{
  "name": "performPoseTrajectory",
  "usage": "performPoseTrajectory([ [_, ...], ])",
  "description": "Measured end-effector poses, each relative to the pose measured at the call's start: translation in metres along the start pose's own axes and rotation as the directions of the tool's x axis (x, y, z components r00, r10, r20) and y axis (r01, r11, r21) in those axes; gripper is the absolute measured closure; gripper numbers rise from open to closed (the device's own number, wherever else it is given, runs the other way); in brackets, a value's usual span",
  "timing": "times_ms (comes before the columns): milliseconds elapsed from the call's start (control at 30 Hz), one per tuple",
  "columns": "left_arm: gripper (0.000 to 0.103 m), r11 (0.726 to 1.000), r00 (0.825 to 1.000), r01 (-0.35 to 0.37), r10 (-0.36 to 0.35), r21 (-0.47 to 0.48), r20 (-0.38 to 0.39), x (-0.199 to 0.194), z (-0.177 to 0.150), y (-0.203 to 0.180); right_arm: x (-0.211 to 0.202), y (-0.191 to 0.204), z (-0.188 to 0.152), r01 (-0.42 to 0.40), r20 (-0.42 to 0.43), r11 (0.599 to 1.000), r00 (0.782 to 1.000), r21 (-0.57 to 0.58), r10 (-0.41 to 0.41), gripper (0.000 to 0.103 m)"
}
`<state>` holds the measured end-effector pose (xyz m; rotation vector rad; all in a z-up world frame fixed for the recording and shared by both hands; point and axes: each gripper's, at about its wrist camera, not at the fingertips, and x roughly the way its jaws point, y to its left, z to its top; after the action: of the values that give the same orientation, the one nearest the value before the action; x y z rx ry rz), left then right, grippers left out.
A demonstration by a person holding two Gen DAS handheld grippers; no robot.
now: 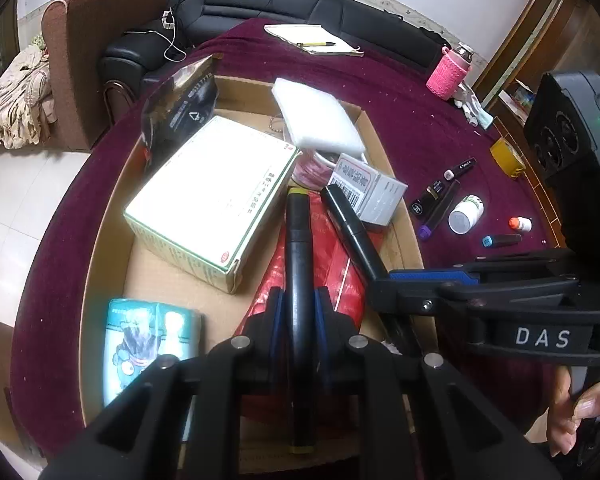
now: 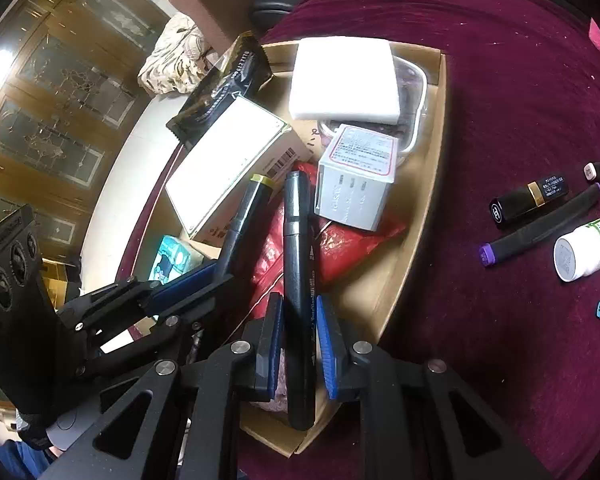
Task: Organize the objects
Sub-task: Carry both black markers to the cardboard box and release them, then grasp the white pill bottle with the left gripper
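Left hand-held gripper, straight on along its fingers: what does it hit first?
Probably the crinkly red plastic packet lying in the open cardboard box, directly under the black yellow-capped marker that the left hand-held gripper is shut on. The large white green-edged carton sits just left of that line. Depth is unclear.

Matt corrugated cardboard box (image 1: 384,168) on napped maroon cloth (image 1: 400,92).

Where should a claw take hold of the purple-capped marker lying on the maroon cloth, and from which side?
Grip the purple-capped marker at mid-barrel, from above, with the claw across its length. It lies flat, and the lipstick and white bottle flank its ends, so the middle looks most accessible.
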<state>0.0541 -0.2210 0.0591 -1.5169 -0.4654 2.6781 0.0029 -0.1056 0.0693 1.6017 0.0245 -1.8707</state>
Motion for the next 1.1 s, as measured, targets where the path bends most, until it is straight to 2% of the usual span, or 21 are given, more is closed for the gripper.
performPoseTrajectory([
  [200, 0.088, 1.0, 1.0, -0.004, 0.004, -0.009, -0.006, -0.001, 0.0, 0.0, -0.005, -0.004, -0.004, -0.013, 0.001, 1.0, 1.0, -0.006, 0.013, 0.079],
  [267, 0.087, 1.0, 1.0, -0.005, 0.005, -0.015, -0.007, -0.003, -0.002, 0.0, -0.005, -0.005, -0.006, -0.026, 0.001, 1.0, 1.0, -0.001, 0.026, 0.07],
  [333, 0.084, 1.0, 1.0, -0.009, 0.009, -0.018, -0.007, -0.004, -0.003, -0.002, -0.006, -0.003, -0.01, -0.026, 0.006, 1.0, 1.0, -0.003, 0.026, 0.067],
  [433, 0.08, 1.0, 1.0, -0.017, 0.017, -0.026, 0.002, -0.009, -0.004, -0.004, -0.013, -0.002, -0.015, -0.03, 0.021, 0.999, 0.999, -0.011, 0.03, 0.067],
  [700, 0.079, 1.0, 0.999, -0.018, 0.018, 0.008, 0.034, -0.022, -0.002, -0.021, -0.045, -0.024, -0.029, -0.046, 0.083, 0.999, 0.996, 0.03, 0.043, 0.066],
  [967, 0.078, 0.993, 0.999, 0.026, -0.028, 0.112, 0.021, -0.013, 0.006, -0.065, -0.088, -0.095, -0.053, -0.039, 0.159, 0.979, 0.987, 0.199, 0.007, 0.066],
  [1100, 0.078, 0.975, 0.997, 0.072, -0.073, 0.21, -0.005, 0.001, 0.013, -0.101, -0.106, -0.132, -0.068, -0.034, 0.186, 0.959, 0.982, 0.282, -0.02, 0.066],
])
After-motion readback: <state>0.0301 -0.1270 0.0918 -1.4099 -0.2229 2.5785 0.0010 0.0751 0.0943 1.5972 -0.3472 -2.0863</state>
